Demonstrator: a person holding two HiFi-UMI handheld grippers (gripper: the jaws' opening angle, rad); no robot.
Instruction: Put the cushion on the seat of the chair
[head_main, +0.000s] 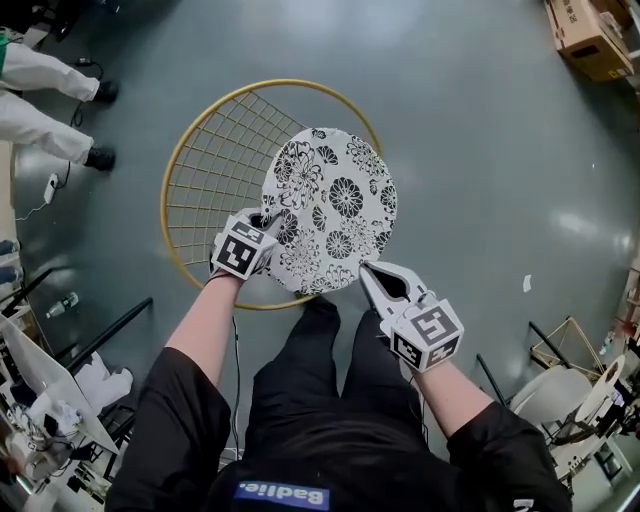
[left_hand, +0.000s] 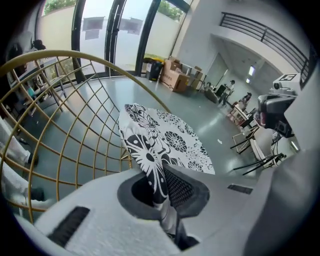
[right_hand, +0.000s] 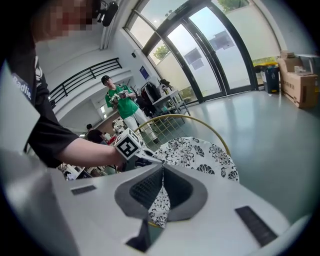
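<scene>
A: Head view?
B: Round black-and-white floral cushion (head_main: 335, 205), gripped at two edges. The left gripper (head_main: 266, 224) is on its left rim, the right gripper (head_main: 366, 270) on its near rim. It sits over the right half of the gold wire chair (head_main: 205, 185), whose ring and grid show to the left of it. Can't tell from here whether it touches the wire. Grey floor (head_main: 480, 150) all round, a cardboard box (head_main: 590, 40) top right, someone's legs in white trousers (head_main: 40, 95) top left.
A: Left gripper view?
B: Jaws closed tight on the cushion's edge, with the fabric pinched and folded between the pads. The rest of the cushion fans out ahead, tilted. The chair's wire grid is to the left and behind it. The right gripper shows at far right, well apart from this one.
A: Right gripper view?
B: Jaws clamped on a fold of the cushion rim, fabric hanging down through the gap. The cushion spreads ahead, with the chair's gold ring arcing just behind it. The left gripper's marker cube (right_hand: 129, 145) is at the cushion's left edge, a bare forearm (right_hand: 85, 150) behind it. A person in a green top (right_hand: 120, 97) stands well back, near the glass doors (right_hand: 215, 55).
</scene>
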